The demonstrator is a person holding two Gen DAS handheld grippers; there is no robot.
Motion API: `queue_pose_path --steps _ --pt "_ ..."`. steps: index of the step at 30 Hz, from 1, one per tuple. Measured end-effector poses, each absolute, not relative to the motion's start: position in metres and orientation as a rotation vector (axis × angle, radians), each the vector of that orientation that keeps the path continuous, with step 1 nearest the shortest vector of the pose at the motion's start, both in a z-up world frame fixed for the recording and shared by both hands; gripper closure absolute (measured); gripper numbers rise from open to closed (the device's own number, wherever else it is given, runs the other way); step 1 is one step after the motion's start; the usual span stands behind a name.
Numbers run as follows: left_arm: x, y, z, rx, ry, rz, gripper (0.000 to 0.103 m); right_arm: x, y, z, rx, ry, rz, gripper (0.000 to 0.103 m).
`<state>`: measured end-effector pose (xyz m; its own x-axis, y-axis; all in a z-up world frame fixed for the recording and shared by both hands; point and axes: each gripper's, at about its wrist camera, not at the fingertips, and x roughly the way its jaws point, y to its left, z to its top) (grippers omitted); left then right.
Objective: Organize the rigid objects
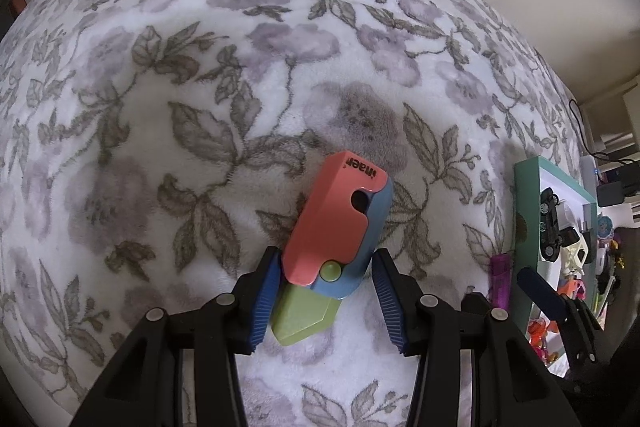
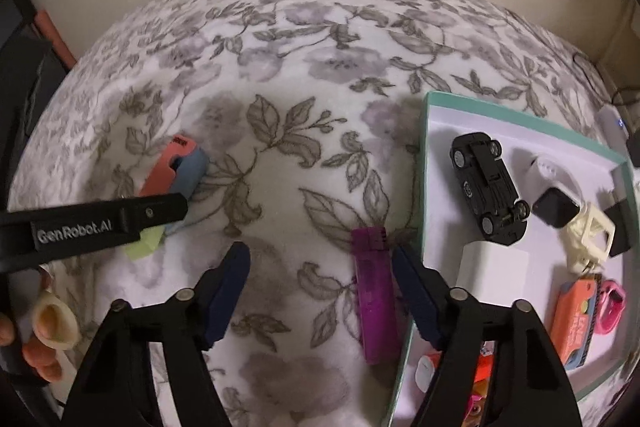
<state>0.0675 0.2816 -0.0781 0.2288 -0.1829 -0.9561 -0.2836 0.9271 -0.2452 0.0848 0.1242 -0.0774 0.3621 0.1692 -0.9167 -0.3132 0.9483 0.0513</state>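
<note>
Two open jaws of the left gripper [image 1: 326,301] straddle the toy knife [image 1: 336,231] on the floral blanket [image 1: 160,107]; probably close squarely across its body. Right gripper [image 2: 320,291] gapes near the purple lighter [image 2: 374,291].

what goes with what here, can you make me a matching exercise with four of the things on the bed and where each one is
Things:
1. pink and blue toy knife
2. purple lighter
3. black toy car
4. orange case

Places:
A. upside down in the far part of the green-rimmed box
B. on the blanket, just outside the box's left wall
C. between the open fingers of the left gripper
D. in the box's near right part, beside a pink ring

Pairs: 1-C, 2-B, 3-A, 4-D
</note>
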Motion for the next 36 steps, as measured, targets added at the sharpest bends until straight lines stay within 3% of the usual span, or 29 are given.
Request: queue_pose_path --steps 10,18,23,30,36 --pt "0.067 0.283 -0.077 -0.419 1.35 0.075 0.052 0.08 0.141 -0.091 -0.312 1.158 0.273 0.037" --pt "0.067 0.285 -0.078 -0.423 1.351 0.073 0.052 0.083 0.132 -0.098 -0.18 1.226 0.313 0.043" --pt "0.067 0.284 -0.078 -0.413 1.352 0.073 0.052 0.081 0.121 -0.096 -0.141 1.242 0.304 0.057" --pt "0.07 0.273 -0.079 -0.338 1.357 0.082 0.053 0.064 0.127 -0.096 -0.21 1.237 0.283 0.058" --pt "0.07 0.267 -0.079 -0.293 1.351 0.091 0.054 0.055 0.127 -0.096 -0.221 1.234 0.262 0.065"
